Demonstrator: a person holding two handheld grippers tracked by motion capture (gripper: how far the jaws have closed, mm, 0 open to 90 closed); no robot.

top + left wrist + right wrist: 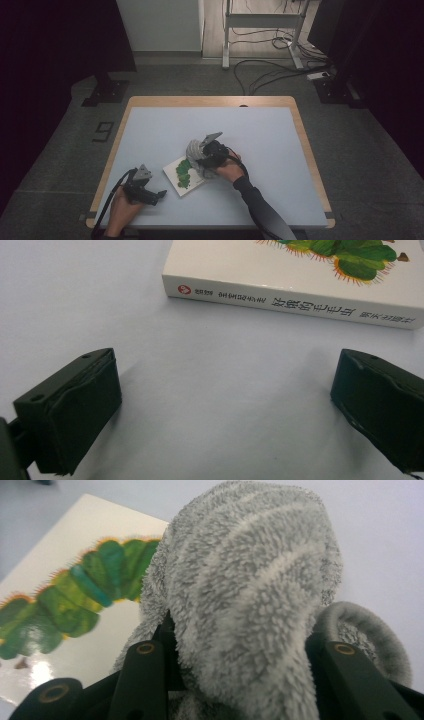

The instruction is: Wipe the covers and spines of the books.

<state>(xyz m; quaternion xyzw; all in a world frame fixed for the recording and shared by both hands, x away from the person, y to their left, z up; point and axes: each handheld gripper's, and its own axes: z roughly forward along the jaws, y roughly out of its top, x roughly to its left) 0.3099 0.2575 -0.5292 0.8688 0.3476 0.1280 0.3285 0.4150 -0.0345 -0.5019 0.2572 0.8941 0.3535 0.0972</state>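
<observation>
Two tools at work near the desk's front edge. Right tool clamped on a fluffy grey sock, lifted just above the right edge of the picture book lying flat toward the front, left of centre. Left tool spread wide, gripping nothing, low on the desk facing the book's spine. Probably mid-carry with the sock; next, a steady lowering to wherever it belongs. Sock's lower end hidden behind the jaws; spine lettering hard to read; book's far corner cut off.
</observation>
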